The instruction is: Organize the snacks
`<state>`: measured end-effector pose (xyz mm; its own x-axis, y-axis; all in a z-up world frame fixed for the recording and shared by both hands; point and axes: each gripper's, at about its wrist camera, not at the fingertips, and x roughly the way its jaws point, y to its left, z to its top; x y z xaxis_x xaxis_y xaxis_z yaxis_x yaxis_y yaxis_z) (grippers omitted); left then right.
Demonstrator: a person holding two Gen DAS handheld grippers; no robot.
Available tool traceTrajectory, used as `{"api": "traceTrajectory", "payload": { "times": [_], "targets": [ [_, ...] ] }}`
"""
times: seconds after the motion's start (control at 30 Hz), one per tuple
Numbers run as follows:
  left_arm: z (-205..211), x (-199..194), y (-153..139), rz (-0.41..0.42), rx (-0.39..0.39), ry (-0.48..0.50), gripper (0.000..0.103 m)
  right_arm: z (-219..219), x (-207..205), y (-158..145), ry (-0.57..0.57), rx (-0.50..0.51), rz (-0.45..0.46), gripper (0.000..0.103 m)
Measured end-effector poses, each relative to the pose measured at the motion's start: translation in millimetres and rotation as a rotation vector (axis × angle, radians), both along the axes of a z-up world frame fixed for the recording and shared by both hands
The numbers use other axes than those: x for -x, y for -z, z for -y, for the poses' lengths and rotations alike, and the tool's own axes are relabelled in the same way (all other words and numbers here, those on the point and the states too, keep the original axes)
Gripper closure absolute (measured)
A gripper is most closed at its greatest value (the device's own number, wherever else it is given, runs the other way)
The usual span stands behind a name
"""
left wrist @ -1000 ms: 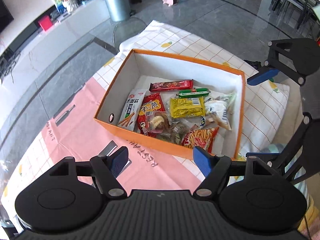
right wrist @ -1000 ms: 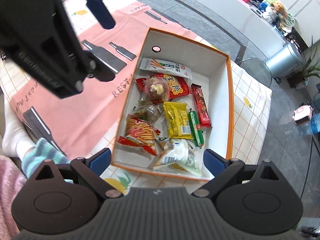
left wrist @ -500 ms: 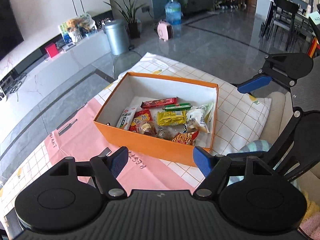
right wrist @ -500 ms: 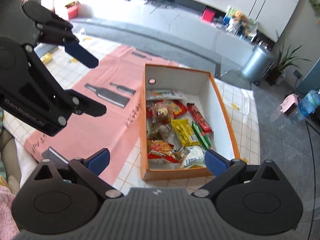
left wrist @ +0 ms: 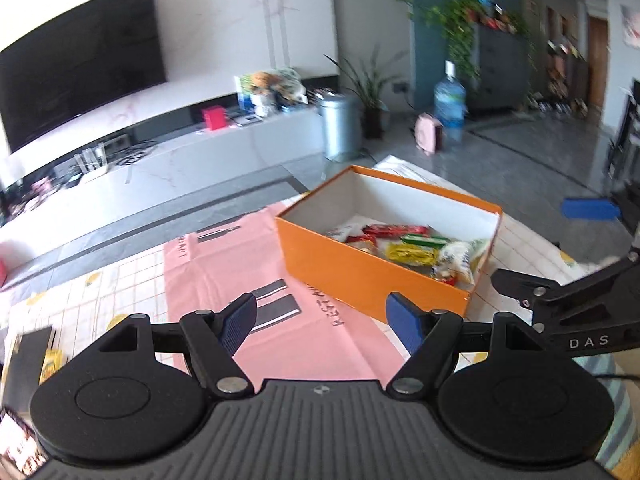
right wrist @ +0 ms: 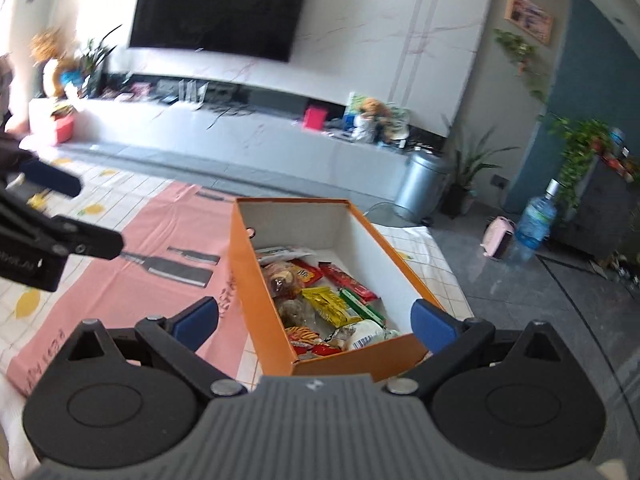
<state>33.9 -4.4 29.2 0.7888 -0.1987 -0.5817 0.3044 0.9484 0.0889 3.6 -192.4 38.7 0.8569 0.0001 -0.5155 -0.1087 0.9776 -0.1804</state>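
snacks [left wrist: 416, 246] half-hidden by orange box [left wrist: 360, 276] wall

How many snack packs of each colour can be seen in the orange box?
Red packs: 3
Yellow pack: 1
Green stick: 1
White packs: 2
Clear bags: 2
Total: 9 in the right wrist view; the pile may hide more.
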Motion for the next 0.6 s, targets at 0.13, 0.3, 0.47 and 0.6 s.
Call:
{"api": "traceTrajectory", "payload": {
  "times": [0.13,0.3,0.47,0.6],
  "targets": [
    [-10,14,11,0.044,0.042,-0.113,0.016,-12,12,14,0.045,0.012,0.051,0.004],
    [-15,22,28,0.040,0.029,-0.181,0.016,-18,24,31,0.094,-0.028,0.082,0.004],
    [-16,26,36,0.041,0.059,-0.214,0.016,-22,33,46,0.127,-0.006,0.114,0.004],
    [-11,27,40,0.027,0.055,-0.201,0.016,-17,32,52,0.125,-0.047,0.088,0.004]
  ]
}}
